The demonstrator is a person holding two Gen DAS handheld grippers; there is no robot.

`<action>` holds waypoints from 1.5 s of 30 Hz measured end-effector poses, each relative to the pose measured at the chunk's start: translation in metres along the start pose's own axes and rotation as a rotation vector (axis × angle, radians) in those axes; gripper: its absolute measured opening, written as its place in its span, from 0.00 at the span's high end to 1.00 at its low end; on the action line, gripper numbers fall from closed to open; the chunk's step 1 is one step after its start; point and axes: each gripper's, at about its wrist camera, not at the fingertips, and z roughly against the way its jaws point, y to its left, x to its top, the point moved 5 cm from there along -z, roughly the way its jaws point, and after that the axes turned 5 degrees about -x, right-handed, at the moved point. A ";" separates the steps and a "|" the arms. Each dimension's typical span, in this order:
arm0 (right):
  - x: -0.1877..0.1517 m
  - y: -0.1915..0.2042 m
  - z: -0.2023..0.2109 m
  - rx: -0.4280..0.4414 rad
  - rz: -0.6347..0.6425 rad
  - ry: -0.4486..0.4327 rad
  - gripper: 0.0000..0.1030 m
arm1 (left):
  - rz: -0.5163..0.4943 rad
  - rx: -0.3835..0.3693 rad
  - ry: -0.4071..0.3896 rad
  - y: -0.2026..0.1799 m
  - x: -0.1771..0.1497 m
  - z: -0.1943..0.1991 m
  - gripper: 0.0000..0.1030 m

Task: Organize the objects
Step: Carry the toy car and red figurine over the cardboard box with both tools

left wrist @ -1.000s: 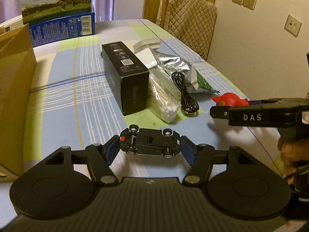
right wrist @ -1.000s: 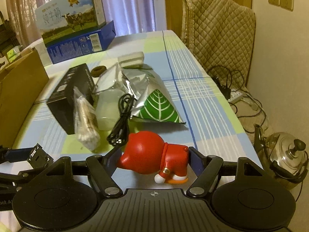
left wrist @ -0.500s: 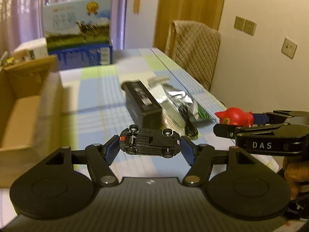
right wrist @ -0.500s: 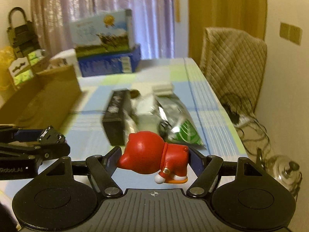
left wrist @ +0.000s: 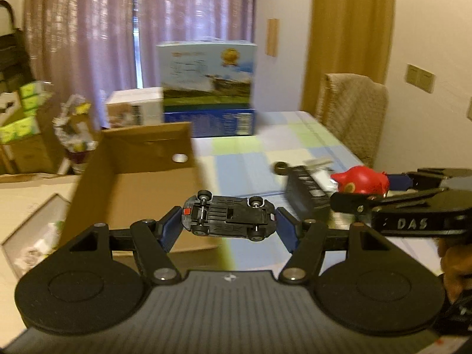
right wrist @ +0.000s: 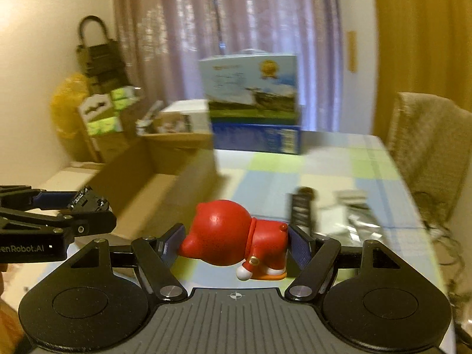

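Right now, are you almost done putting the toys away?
Not yet. The cardboard box looks bare inside where it shows. The left gripper grips the toy car and the right gripper grips the red figure, both lifted. A black box and silver packets wait on the table.

I am looking across a tabletop (left wrist: 298, 135) covered in a cloth checked in pale blue, green and white, under warm yellowish indoor light. At the far side, sheer mauve curtains (left wrist: 118, 23) are hanging over a window, with daylight glowing faintly through them. A wooden door (left wrist: 351, 35) is standing to the right of the curtains. A chair draped in a quilted beige cover (left wrist: 354, 112) is sitting at the far right, against a cream wall carrying switch plates (left wrist: 420, 78). At the far left, cartons (right wrist: 103, 118) and a yellow bag (right wrist: 66, 103) are piling up in the corner.
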 end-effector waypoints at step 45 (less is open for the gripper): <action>0.037 0.118 -0.140 0.185 0.028 0.131 0.31 | 0.013 0.137 0.119 0.151 -0.012 -0.060 0.20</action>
